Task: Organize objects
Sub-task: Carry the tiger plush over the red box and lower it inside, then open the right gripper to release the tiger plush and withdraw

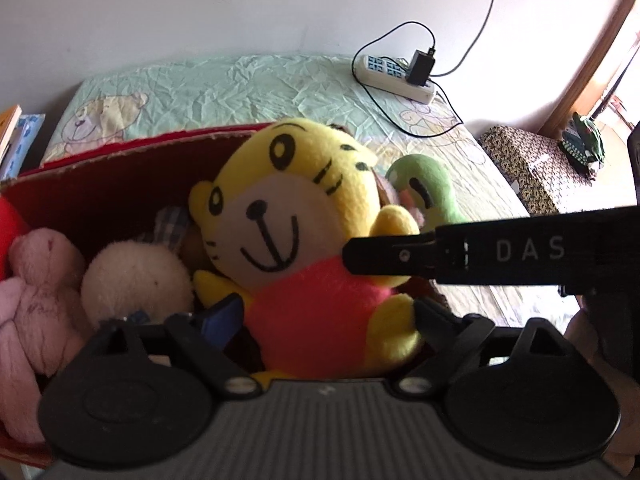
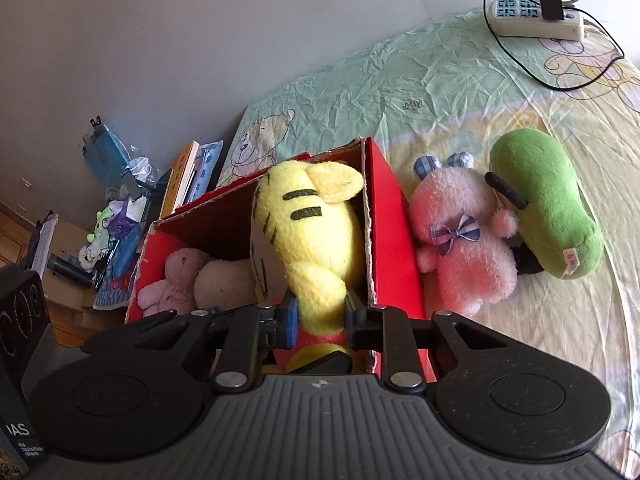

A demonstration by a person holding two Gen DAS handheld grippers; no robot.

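On the bed (image 2: 460, 80), a red cardboard box (image 2: 394, 216) already holds several soft toys, and the yellow tiger plush (image 1: 304, 208) sits upright at its near end. The right gripper (image 2: 320, 316) has its jaws pinched on one of the tiger's yellow arms, while the left gripper (image 1: 324, 316) stands with jaws wide on either side of the tiger's pink body, not pressing it as far as I can tell. To do this step well, I would ease the tiger deeper beside the cream plush (image 1: 138, 280) before either gripper lets go, so it does not tip over the wall. A pink plush (image 2: 464, 240) and a green plush (image 2: 548, 204) lie outside, just beside the box, not yet packed.
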